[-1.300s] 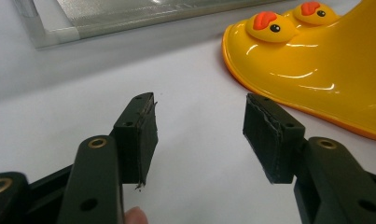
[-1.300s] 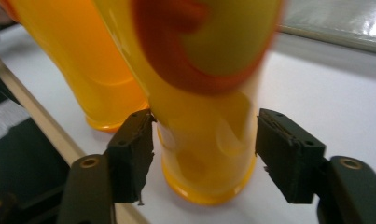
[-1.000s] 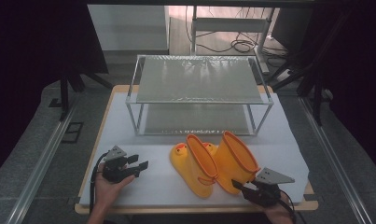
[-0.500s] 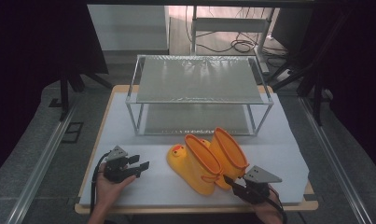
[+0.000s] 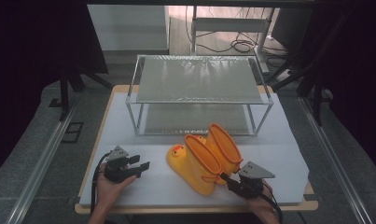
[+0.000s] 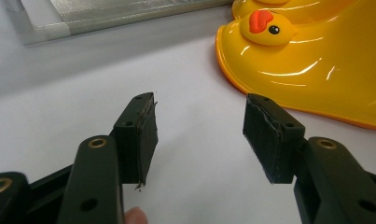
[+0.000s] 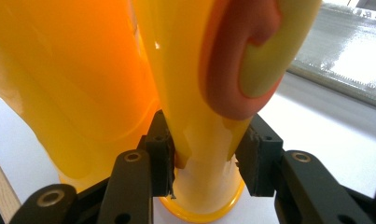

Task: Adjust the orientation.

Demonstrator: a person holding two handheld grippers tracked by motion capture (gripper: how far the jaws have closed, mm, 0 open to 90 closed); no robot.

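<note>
Two yellow rubber boots with orange rims stand side by side on the white mat (image 5: 279,154). The front boot (image 5: 195,170) has a duck face on its toe (image 6: 265,25); the rear boot (image 5: 225,142) leans against it. My right gripper (image 5: 227,178) comes in from the lower right and is shut on the heel of a yellow boot (image 7: 199,93), with both pads pressed to its sides (image 7: 204,161). My left gripper (image 5: 141,167) rests on the mat to the left of the boots, open and holding nothing (image 6: 199,135), and points toward the duck toe.
A two-level metal-framed rack (image 5: 199,79) with mesh shelves stands behind the boots at the middle of the mat. The mat lies on a wooden board (image 5: 311,205). Metal rails (image 5: 41,158) run along both sides, and cables lie on the floor at the back.
The right gripper and the boots have shifted a little to the left and forward together. The left gripper has stayed where it was, open.
</note>
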